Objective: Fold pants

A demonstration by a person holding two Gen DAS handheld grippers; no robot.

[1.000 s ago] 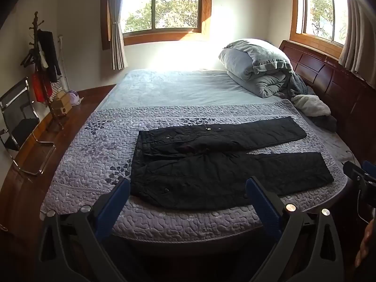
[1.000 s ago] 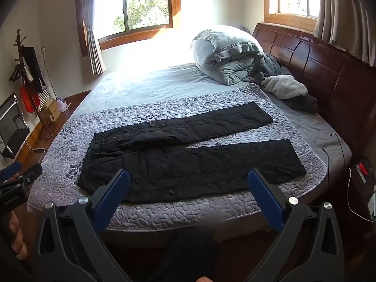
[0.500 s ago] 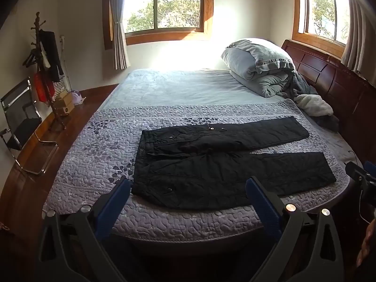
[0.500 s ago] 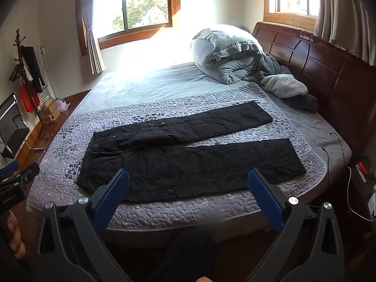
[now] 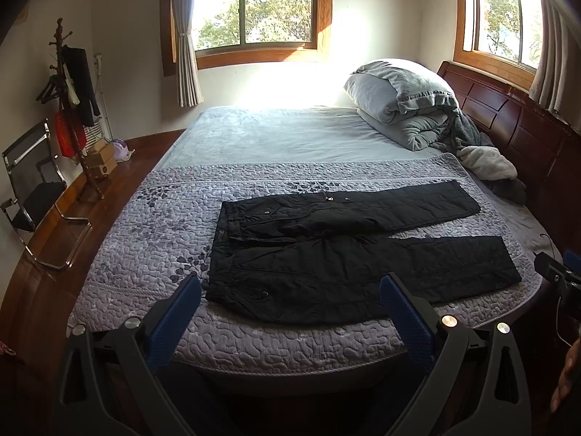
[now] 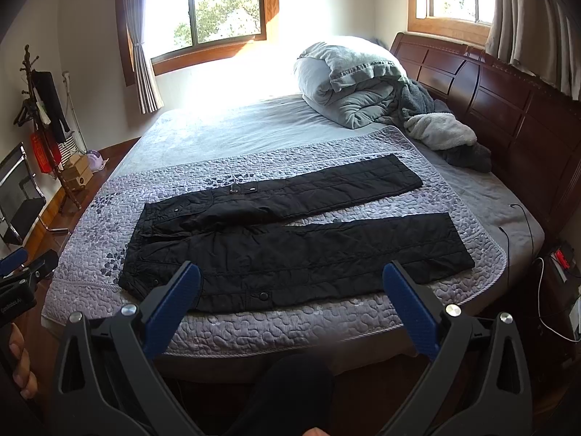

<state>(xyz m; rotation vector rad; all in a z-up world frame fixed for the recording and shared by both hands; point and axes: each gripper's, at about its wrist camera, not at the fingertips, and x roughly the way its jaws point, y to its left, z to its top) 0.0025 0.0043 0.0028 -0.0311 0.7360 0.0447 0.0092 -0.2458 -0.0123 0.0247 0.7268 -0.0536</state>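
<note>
The black quilted pants (image 5: 348,254) are lying flat across the centre of both frames on the purple quilted bedspread (image 5: 145,239), legs spread toward the right. The left gripper (image 5: 290,298) and right gripper (image 6: 292,289) are hovering at the bottom, fingers spread wide and holding nothing. Folding looks unstarted; the next move probably calls for descending to pinch one leg's edge.

Daylight pours through the wood-framed window (image 5: 254,7) behind the bed, blowing out the wall below it into white glare. The grey quilted bedspread (image 5: 152,239) nearer the camera sits in softer, even light. Fisheye bending curves the window frames, and the corners fall to black. Focus is sharp throughout.
</note>
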